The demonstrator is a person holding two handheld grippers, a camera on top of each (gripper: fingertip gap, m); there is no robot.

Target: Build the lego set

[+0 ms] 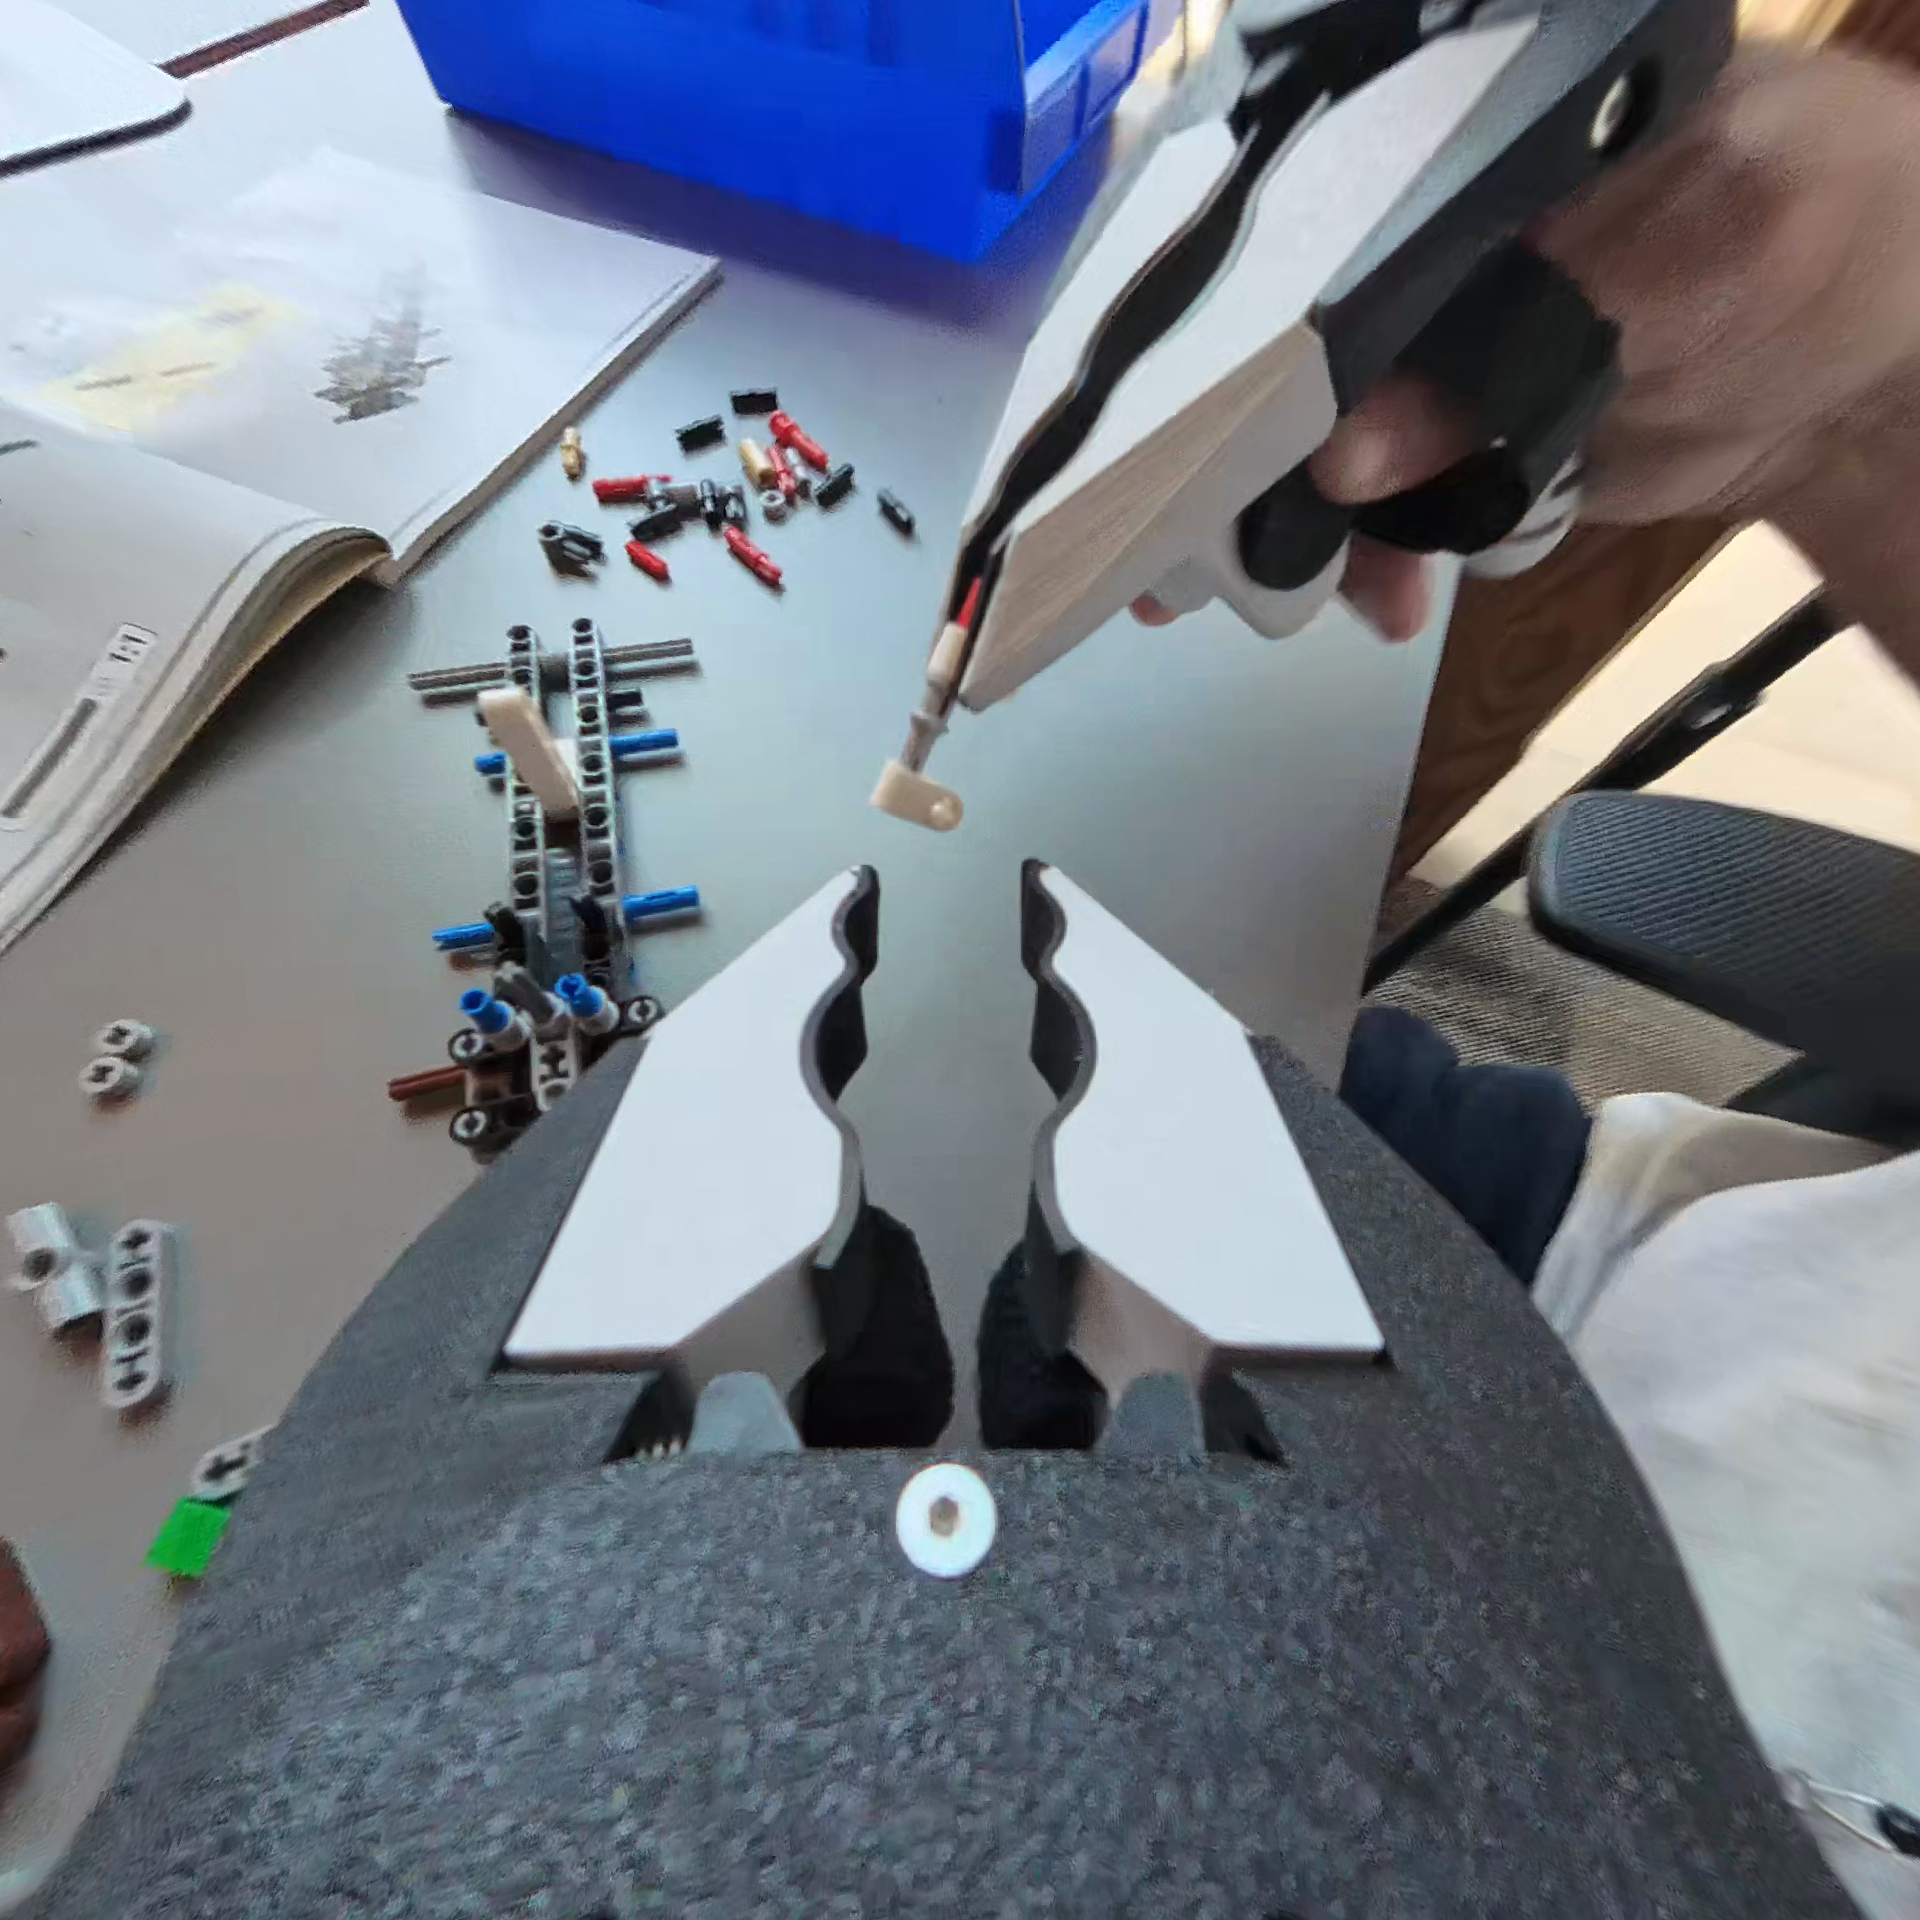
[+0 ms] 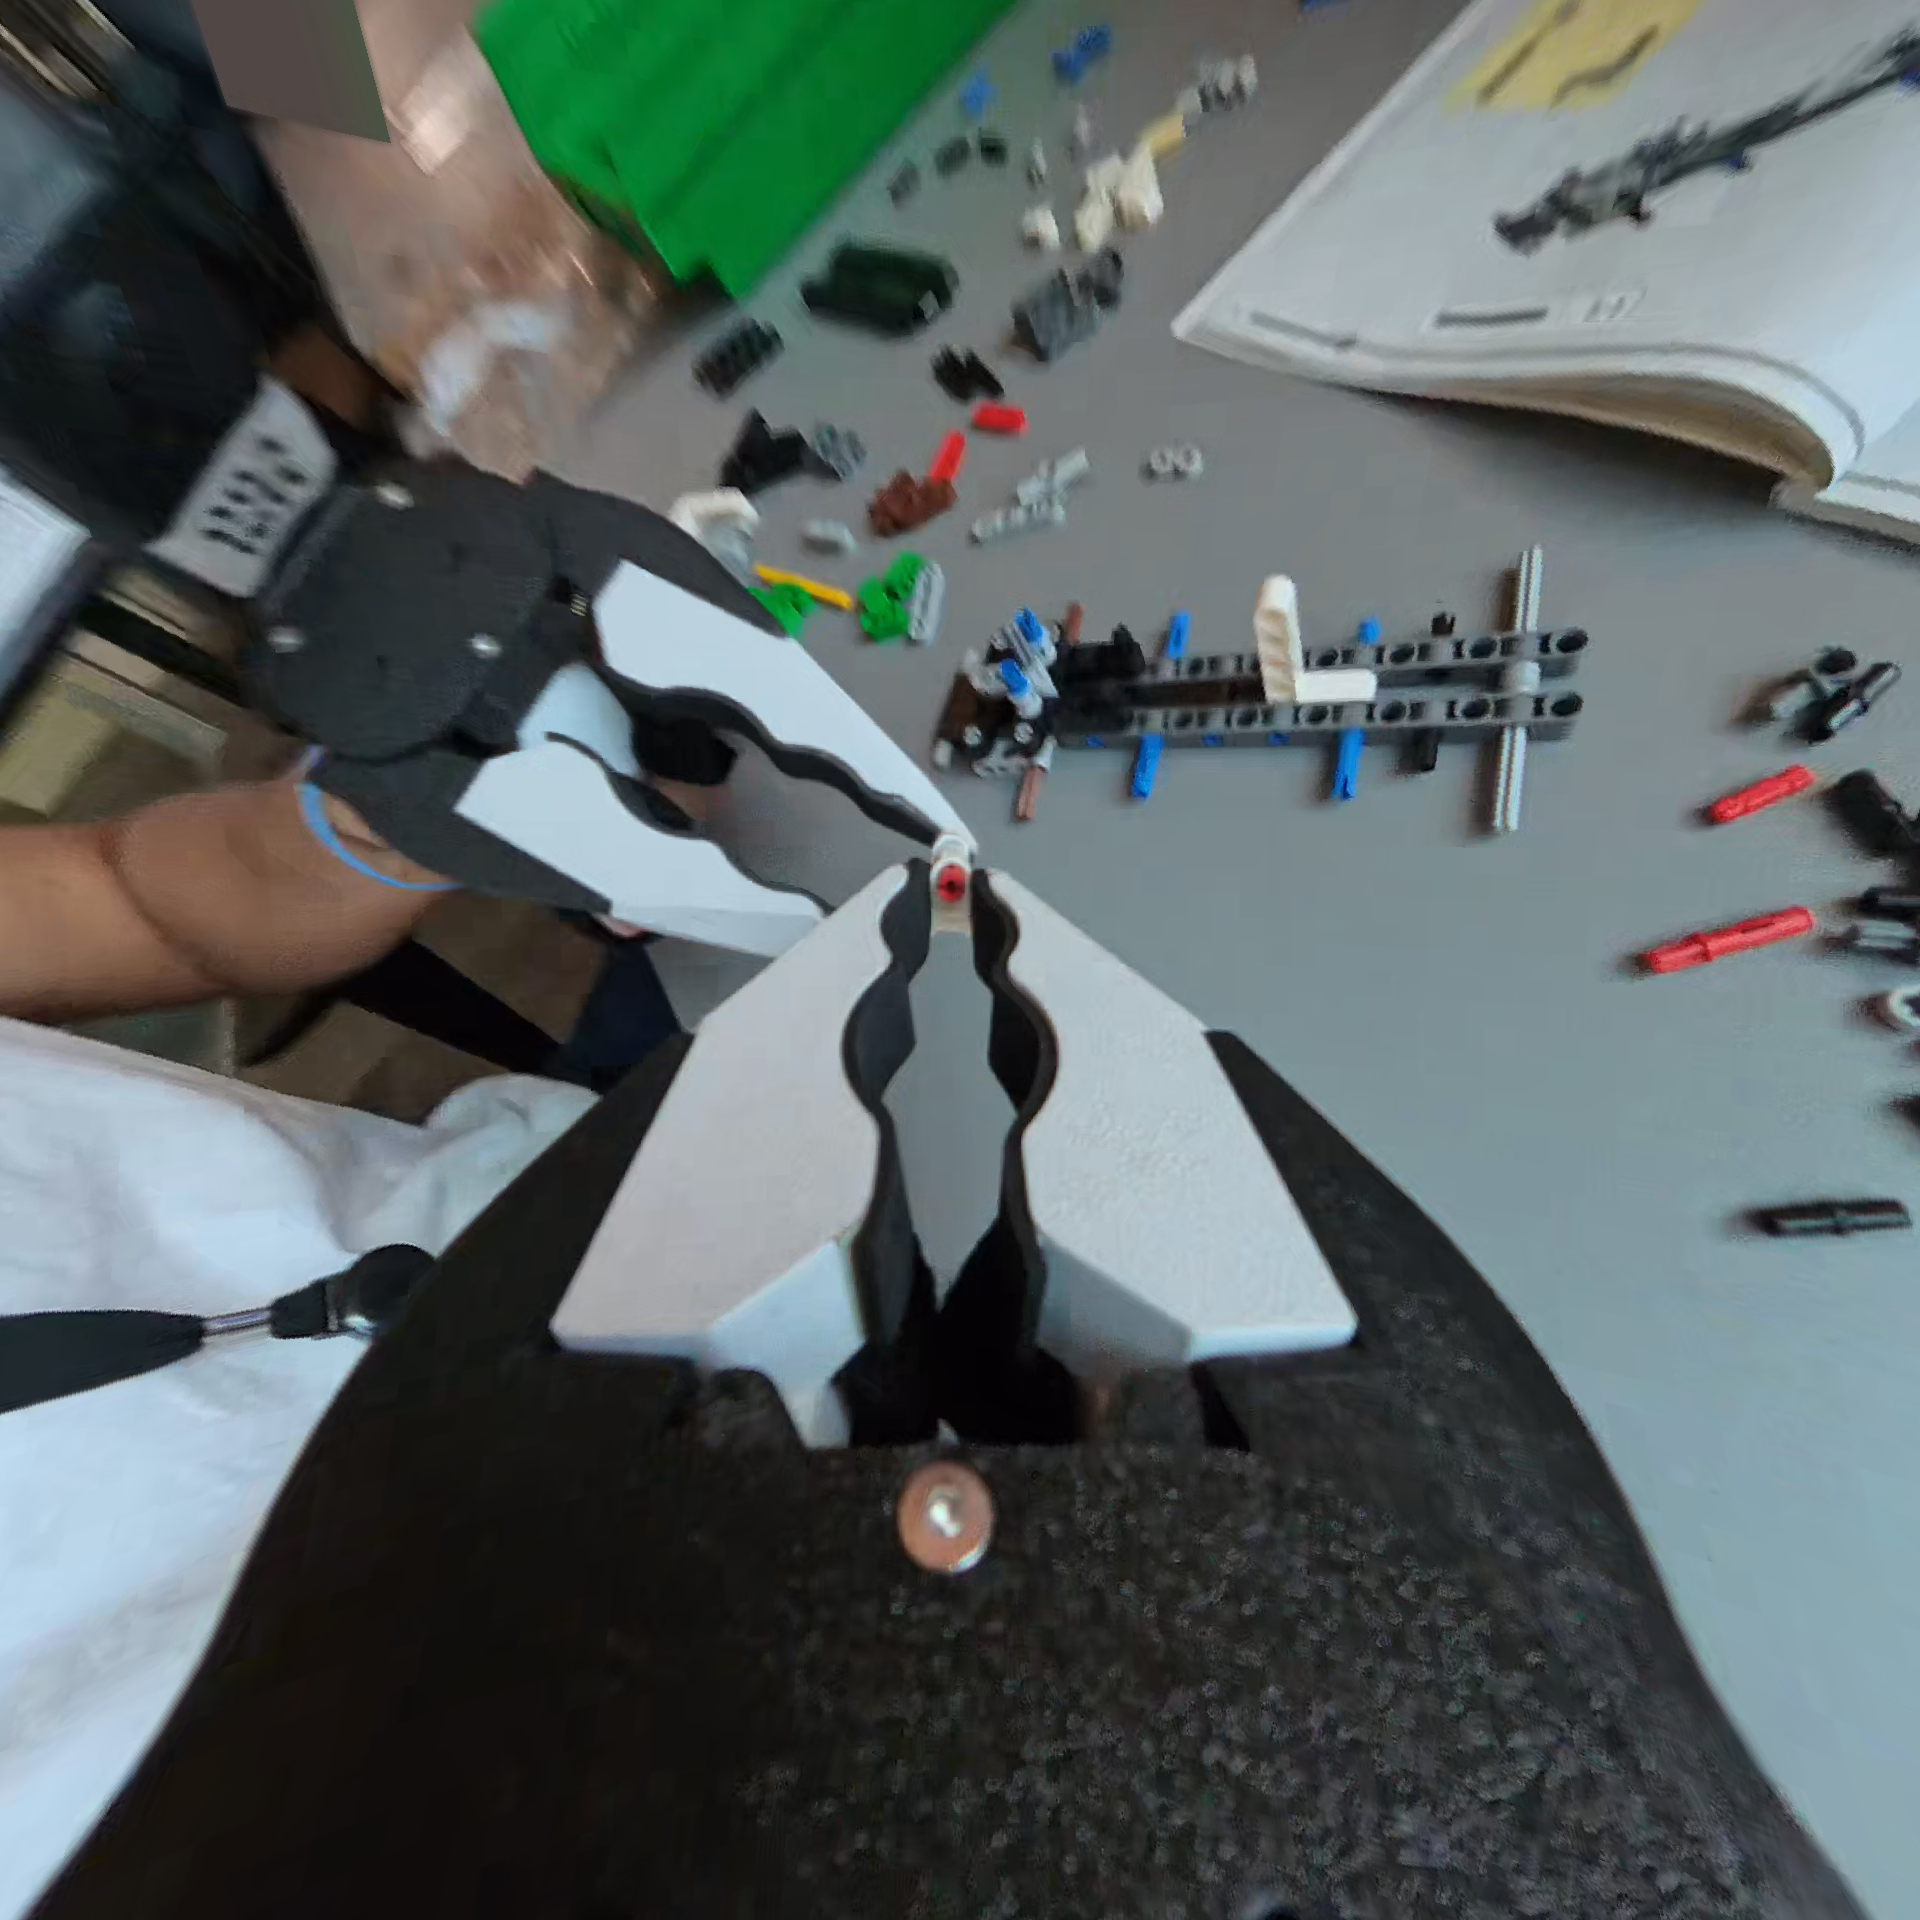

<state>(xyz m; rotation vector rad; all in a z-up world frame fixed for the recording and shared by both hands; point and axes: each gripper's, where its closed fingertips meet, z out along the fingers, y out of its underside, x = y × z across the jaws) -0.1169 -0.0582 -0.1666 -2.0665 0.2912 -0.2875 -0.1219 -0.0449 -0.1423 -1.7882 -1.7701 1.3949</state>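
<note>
My right gripper (image 2: pixel 948 891) is shut on a small sub-assembly (image 2: pixel 949 885): a red axle through a tan bush. In the left wrist view the right gripper (image 1: pixel 961 694) comes in from the upper right, and the sub-assembly (image 1: pixel 920 795) hangs from its tips, ending in a grey pin and a tan connector. My left gripper (image 1: pixel 949 883) is open and empty, its tips just below that connector and not touching it. The long grey beam chassis (image 1: pixel 561 831) with blue pins and a tan liftarm lies on the table; it also shows in the right wrist view (image 2: pixel 1299 686).
An open instruction book (image 1: pixel 260 416) lies beside the chassis. A pile of red and black pins (image 1: pixel 727 488) sits behind it, with a blue bin (image 1: pixel 779 104) beyond. Grey parts (image 1: pixel 104 1288) lie left. A green bin (image 2: pixel 727 114) and scattered parts (image 2: pixel 935 499) show farther off. The table edge and a chair (image 1: pixel 1714 914) are right. Left and right tips are no more than a few centimetres apart.
</note>
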